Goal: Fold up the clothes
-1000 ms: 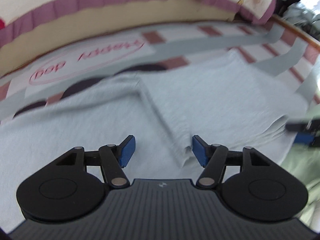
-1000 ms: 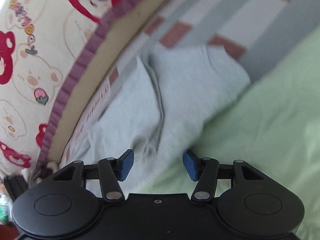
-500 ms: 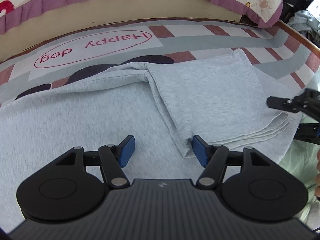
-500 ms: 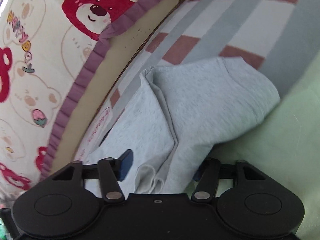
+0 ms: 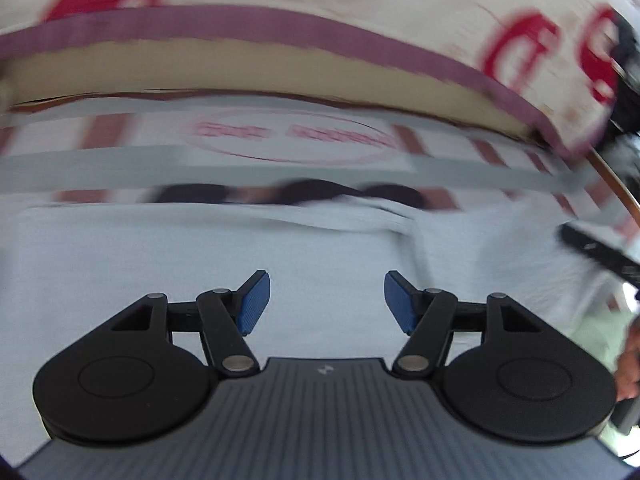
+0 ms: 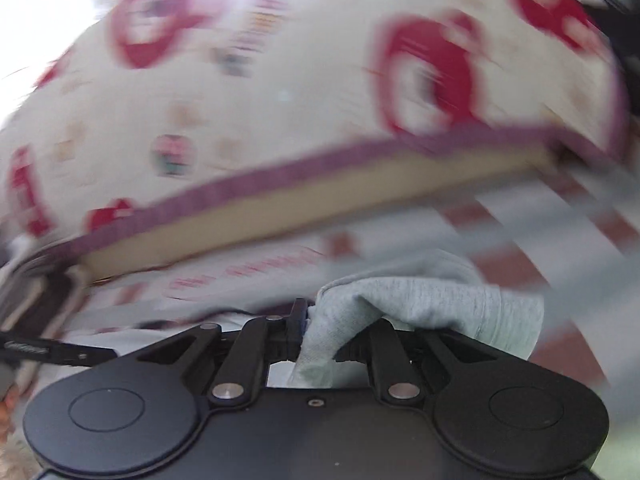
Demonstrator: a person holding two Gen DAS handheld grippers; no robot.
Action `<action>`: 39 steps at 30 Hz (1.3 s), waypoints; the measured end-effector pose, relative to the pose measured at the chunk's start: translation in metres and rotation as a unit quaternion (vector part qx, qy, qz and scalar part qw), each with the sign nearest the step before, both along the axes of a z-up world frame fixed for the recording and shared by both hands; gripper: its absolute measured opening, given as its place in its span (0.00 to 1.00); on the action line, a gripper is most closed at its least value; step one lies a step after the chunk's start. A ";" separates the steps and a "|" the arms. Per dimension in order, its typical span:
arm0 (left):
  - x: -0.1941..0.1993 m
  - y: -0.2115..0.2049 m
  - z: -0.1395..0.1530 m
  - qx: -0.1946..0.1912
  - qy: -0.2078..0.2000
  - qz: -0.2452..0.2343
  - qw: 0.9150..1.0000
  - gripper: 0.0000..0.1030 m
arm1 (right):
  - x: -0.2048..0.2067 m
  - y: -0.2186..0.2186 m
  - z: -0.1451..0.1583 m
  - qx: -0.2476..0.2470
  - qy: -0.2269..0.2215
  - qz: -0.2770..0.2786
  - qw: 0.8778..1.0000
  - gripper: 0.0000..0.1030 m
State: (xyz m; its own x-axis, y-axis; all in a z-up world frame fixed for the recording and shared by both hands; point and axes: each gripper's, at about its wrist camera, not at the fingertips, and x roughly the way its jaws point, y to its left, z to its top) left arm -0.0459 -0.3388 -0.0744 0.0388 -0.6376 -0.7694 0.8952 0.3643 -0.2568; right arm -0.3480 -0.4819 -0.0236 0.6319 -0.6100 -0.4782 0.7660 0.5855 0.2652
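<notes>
Your right gripper (image 6: pixel 316 336) has just been closing, and its jaws are now pinched on a bunched edge of the light grey knit garment (image 6: pixel 420 300); cloth humps up over the jaws and a tail of it hangs down between them. A second ago those jaws stood wide beside the folded stack; now the fold's edge is lifted off the bed with the gripper. Both views have gone streaky since then, and the background has swung. Judgement: you are carrying this flap across for the next fold, so the grasp step is done and the lay-over is not.

Your left gripper (image 5: pixel 326 300) has its jaws standing moderately apart with nothing between the blue pads (image 5: pixel 254 304). It hangs above the flat part of the grey garment (image 5: pixel 200 264), not touching it.

The garment lies on the striped bed sheet with the red oval print (image 5: pixel 288 140), near the purple-trimmed bear-print cushion (image 5: pixel 360 8) at the far side.

Left view only: the wide spread of the garment to the left, plus your right gripper's black frame (image 5: pixel 596 250) coming in at the right edge. Right view only: the actual pinch on the cloth, with the cushion (image 6: pixel 320 80) filling the far field. Neither shows how much cloth trails below.
</notes>
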 end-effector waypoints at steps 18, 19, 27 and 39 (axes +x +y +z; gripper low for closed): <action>0.170 0.167 -0.023 0.043 0.080 0.210 0.974 0.61 | 0.328 0.118 -0.075 0.034 0.107 0.375 0.920 0.12; 0.171 0.167 -0.025 0.040 0.084 0.210 0.973 0.61 | 0.327 0.120 -0.077 0.032 0.110 0.377 0.919 0.12; 0.176 0.167 -0.024 0.013 0.098 0.205 0.974 0.61 | 0.315 0.137 -0.063 -0.019 0.128 0.433 0.892 0.14; 0.161 0.147 -0.005 -0.035 0.031 0.190 0.981 0.61 | 0.245 0.103 -0.066 0.190 0.032 0.484 0.853 0.48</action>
